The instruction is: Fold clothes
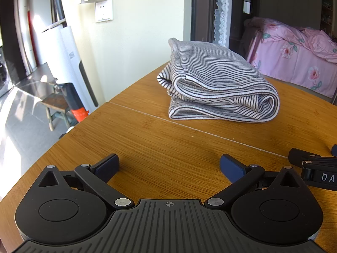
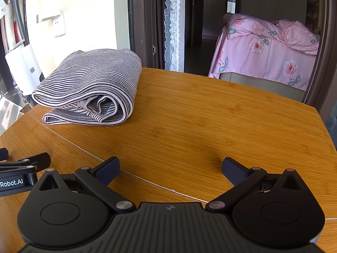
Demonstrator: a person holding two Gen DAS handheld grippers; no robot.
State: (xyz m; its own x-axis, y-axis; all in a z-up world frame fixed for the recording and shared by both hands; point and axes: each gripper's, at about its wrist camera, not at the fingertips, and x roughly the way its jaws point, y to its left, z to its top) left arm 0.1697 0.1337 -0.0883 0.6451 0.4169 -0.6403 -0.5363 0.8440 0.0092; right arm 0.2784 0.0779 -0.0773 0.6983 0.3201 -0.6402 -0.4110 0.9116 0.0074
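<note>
A black-and-white striped garment [image 1: 219, 84] lies folded into a thick bundle on the far part of the wooden table [image 1: 160, 145]. The right wrist view shows the same striped garment [image 2: 90, 88] at the table's far left. My left gripper [image 1: 169, 166] stands open over the near table, well short of the bundle, with nothing between its blue pads. My right gripper [image 2: 170, 168] is open too, empty, low over bare wood to the right of the bundle. Each view catches the other gripper at its edge: the right gripper [image 1: 311, 164], the left gripper [image 2: 23, 168].
A seam [image 1: 189, 126] runs across the tabletop. The table's left edge [image 1: 69, 130] drops to a tiled floor with a small wooden stool [image 1: 55, 105] and white appliances. Beyond the far edge stand a chair back [image 2: 263, 84] and a bed with pink floral bedding [image 2: 263, 44].
</note>
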